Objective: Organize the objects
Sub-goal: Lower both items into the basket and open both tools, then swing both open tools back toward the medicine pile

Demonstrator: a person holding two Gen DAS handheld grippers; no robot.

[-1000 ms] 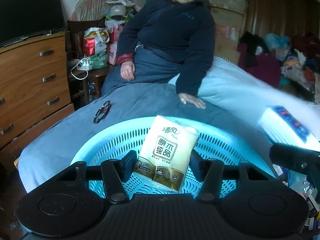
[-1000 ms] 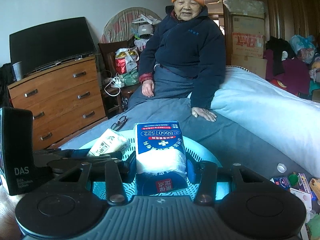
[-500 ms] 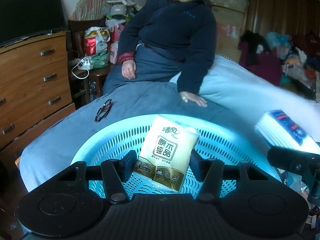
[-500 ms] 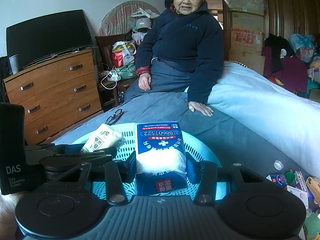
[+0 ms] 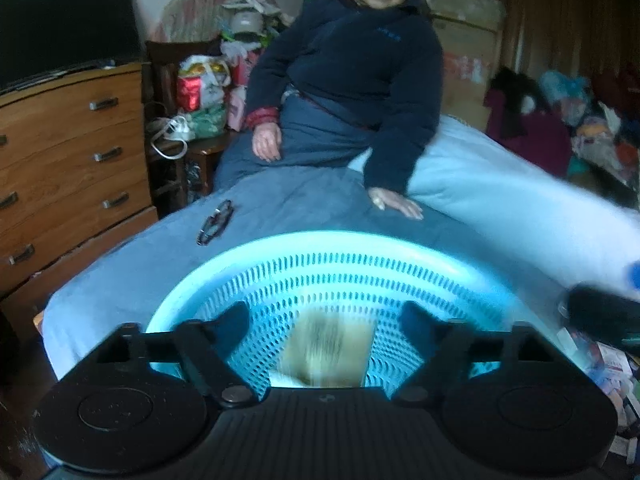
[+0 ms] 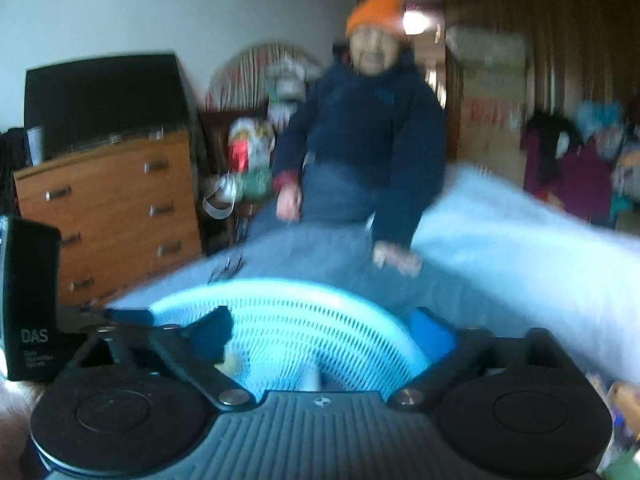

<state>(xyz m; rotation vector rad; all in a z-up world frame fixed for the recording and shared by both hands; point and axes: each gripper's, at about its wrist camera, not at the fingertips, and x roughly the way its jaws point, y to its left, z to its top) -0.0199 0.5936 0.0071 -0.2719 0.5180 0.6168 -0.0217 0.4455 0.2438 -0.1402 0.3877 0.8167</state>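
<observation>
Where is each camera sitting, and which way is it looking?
Left wrist camera: sits on the left gripper, looks along its open fingers into the blue basket at a blurred tissue pack; the right gripper's tip shows too.
Right wrist camera: sits on the right gripper, fingers open, faces the same basket; the left gripper shows at left.
Both share the basket, bed, wooden dresser and seated person.

Both wrist views look closely over the basket [image 5: 320, 248] toward the bed [image 6: 520, 232].
</observation>
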